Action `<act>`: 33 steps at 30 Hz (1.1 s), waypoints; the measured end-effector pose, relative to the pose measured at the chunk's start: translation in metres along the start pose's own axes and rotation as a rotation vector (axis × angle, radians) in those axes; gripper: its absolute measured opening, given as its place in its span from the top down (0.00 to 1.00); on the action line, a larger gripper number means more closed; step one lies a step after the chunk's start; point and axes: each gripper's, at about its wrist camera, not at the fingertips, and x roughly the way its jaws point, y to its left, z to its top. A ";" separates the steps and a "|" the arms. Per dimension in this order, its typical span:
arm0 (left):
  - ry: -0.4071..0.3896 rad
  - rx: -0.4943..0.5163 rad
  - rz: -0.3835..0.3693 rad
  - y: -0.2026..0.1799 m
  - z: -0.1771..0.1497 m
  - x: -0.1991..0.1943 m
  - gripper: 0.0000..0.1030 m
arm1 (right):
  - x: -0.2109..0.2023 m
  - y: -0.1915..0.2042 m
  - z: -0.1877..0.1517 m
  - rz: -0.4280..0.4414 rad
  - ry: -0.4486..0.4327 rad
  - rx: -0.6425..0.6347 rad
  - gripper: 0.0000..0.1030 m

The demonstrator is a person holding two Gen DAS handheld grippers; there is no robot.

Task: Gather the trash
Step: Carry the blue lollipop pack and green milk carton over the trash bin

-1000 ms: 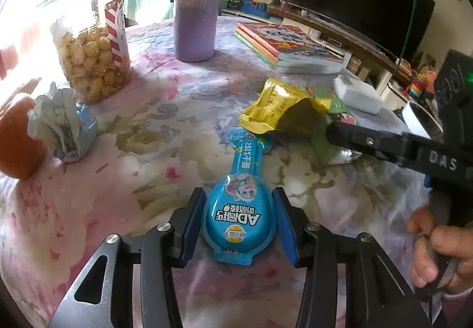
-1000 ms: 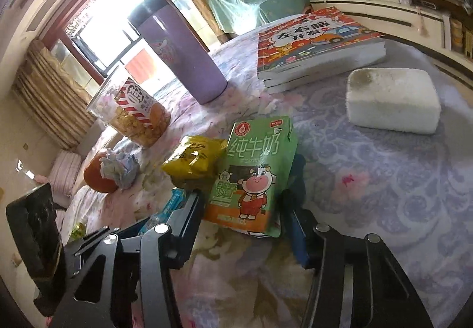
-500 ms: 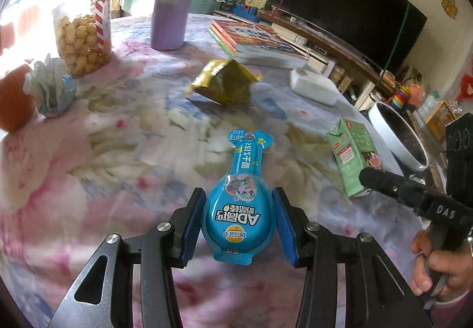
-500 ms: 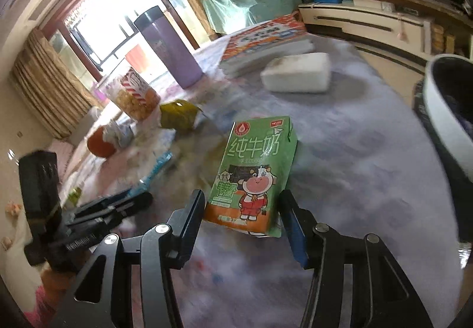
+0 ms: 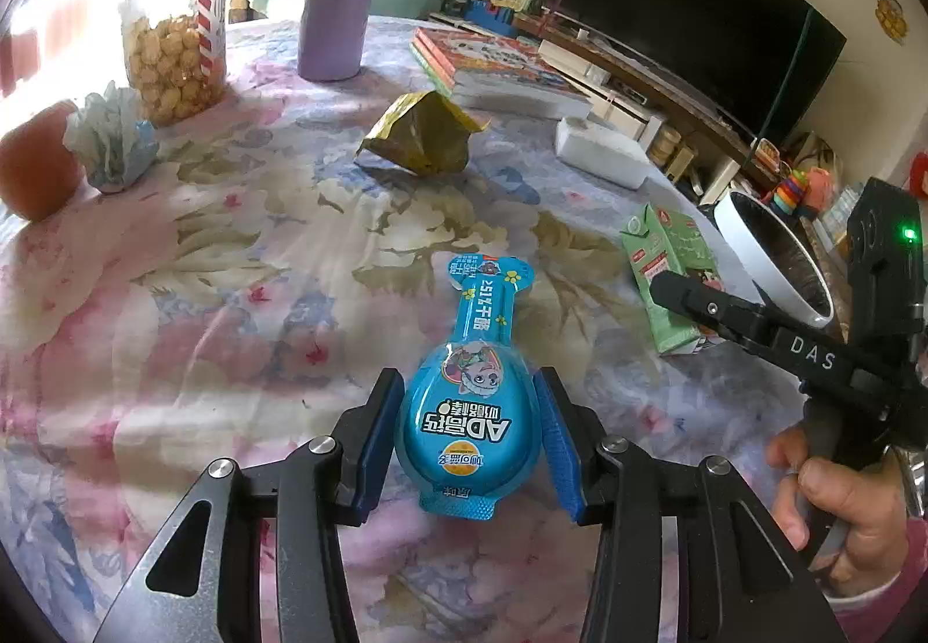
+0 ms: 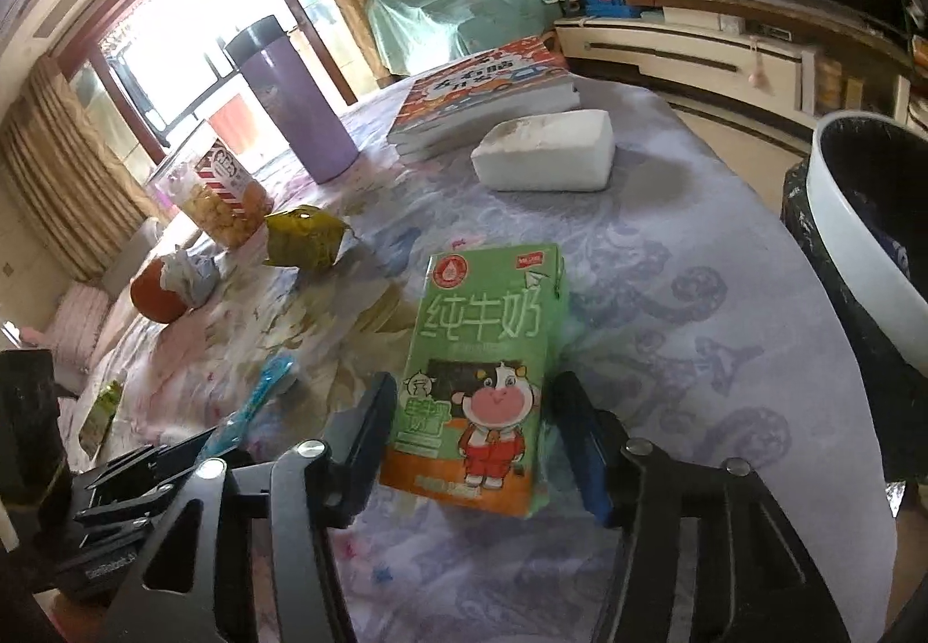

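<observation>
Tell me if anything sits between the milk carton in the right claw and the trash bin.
Nothing visible does. The milk carton is held in the right claw, and only bare tablecloth lies between it and the white-rimmed trash bin past the table's edge.

Left claw (image 5: 470,434): black linkage arms, silver round screws, blue ribbed pads. Right claw (image 6: 484,428): same black frame, silver screws, blue pads; seen from left view, white "DAS" lettering on arm, black camera block with green light. Hand (image 5: 841,498) on grip, pink sleeve cuff.
</observation>
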 end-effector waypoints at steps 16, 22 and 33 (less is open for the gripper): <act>-0.002 0.132 -0.085 -0.078 0.004 0.002 0.57 | -0.081 -0.042 -0.017 0.032 -0.094 0.046 0.53; -0.007 0.176 -0.113 -0.107 0.007 0.004 0.57 | -0.109 -0.066 -0.020 0.006 -0.136 0.077 0.53; -0.011 0.246 -0.151 -0.153 0.012 0.010 0.57 | -0.139 -0.105 -0.027 -0.027 -0.179 0.139 0.53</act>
